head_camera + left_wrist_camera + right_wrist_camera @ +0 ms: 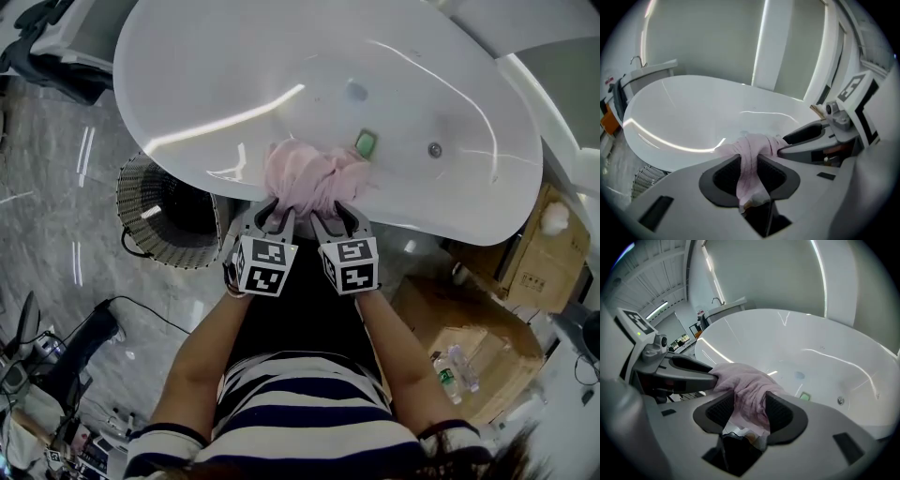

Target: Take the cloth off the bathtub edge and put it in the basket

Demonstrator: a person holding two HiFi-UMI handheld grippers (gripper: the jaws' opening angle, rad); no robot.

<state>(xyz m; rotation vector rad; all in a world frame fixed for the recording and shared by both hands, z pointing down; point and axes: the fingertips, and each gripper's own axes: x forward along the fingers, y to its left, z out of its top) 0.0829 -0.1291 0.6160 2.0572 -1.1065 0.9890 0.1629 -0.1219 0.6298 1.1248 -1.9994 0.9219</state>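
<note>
Some of basket (131,211) under bathtub edge (202,183)

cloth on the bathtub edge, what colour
The cloth is pale pink, clearest in the head view.

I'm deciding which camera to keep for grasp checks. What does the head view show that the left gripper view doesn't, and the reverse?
Head view only: the boxes right of the tub, the green item inside the tub, and the person's striped shirt.
Left gripper view only: the pads of the left hand-held gripper seen up close, pinching a strip of the cloth.
Both: the tub, the pink cloth on its edge, the right hand-held gripper at the cloth, and the basket beside the tub.
</note>
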